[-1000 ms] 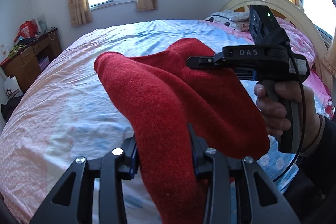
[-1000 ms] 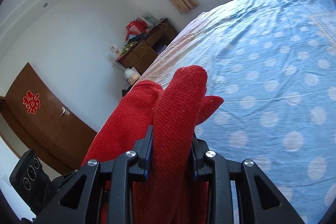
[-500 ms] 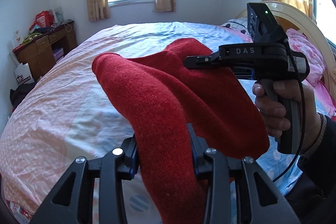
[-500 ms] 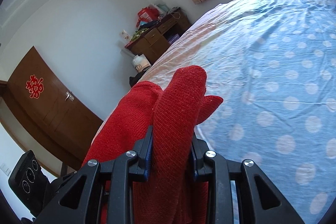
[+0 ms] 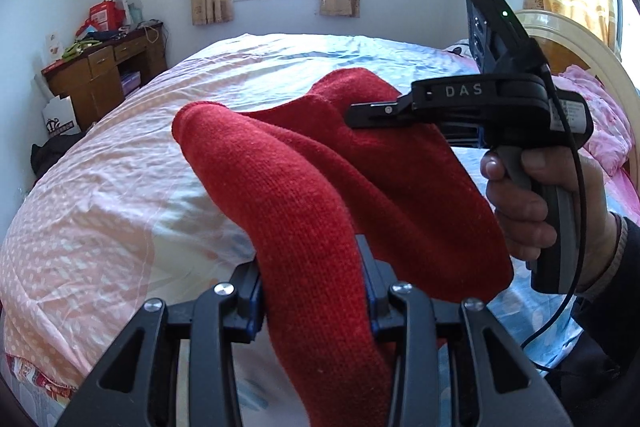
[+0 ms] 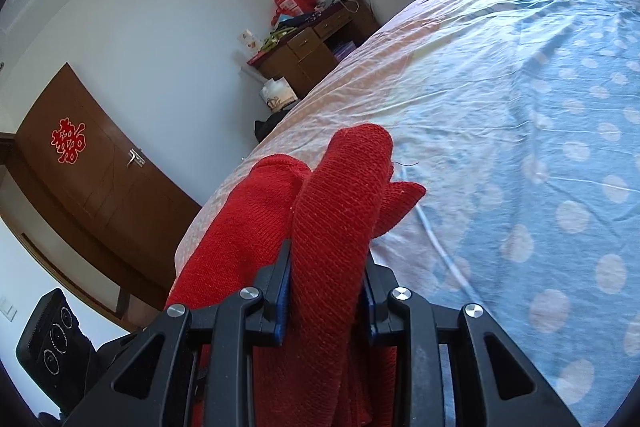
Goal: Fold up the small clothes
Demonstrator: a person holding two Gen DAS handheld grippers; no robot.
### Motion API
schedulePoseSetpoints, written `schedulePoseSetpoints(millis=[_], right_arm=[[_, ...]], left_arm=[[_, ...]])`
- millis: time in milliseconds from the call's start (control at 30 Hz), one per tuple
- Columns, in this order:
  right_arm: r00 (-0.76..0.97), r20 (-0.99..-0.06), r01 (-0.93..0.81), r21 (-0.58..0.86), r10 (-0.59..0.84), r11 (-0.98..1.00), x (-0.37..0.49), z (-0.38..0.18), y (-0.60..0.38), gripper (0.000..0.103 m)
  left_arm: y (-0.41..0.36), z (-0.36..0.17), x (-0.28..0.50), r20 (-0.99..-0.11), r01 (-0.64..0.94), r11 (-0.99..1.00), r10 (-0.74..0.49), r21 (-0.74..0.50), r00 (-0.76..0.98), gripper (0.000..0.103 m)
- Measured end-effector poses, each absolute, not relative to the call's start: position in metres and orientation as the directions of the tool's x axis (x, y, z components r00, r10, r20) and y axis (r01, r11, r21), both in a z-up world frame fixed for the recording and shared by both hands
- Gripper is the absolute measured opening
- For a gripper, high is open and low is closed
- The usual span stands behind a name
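Observation:
A red knitted garment [image 5: 320, 195] hangs in the air above the bed [image 5: 120, 187], held between both grippers. My left gripper [image 5: 312, 291] is shut on one bunched end of it. My right gripper [image 6: 324, 291] is shut on the other bunched end [image 6: 336, 219]; it also shows in the left wrist view [image 5: 376, 111], a black tool held by a hand at the right, its fingers clamped on the cloth's far fold. The rest of the garment sags between the two grips.
The bed has a pink and blue dotted sheet [image 6: 520, 147]. A rounded headboard [image 5: 592, 55] and pink bedding [image 5: 600, 115] lie at the right. A wooden desk [image 5: 100, 75] with clutter stands by the far left wall, a brown door [image 6: 80, 179] beyond it.
Both grippers have turned with the garment, so the room swings across both views; the window and desk have shifted right. The grips on the cloth are unchanged.

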State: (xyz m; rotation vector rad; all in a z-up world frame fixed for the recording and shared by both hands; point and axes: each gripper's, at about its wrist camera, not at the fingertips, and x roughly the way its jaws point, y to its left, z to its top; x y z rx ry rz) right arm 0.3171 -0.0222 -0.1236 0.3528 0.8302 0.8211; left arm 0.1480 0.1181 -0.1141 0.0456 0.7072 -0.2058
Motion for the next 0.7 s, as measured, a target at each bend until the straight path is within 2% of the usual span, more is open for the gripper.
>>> schedulePoseSetpoints(millis=[700], right_arm=[[0.312, -0.576, -0.515, 0.565, 0.755, 0.644, 0.326, -0.154, 0.034, 0.029]], left_arm=[[0.136, -0.14, 0.125, -0.683, 0.142, 0.99, -0.117, -0.02, 0.721, 0.04]])
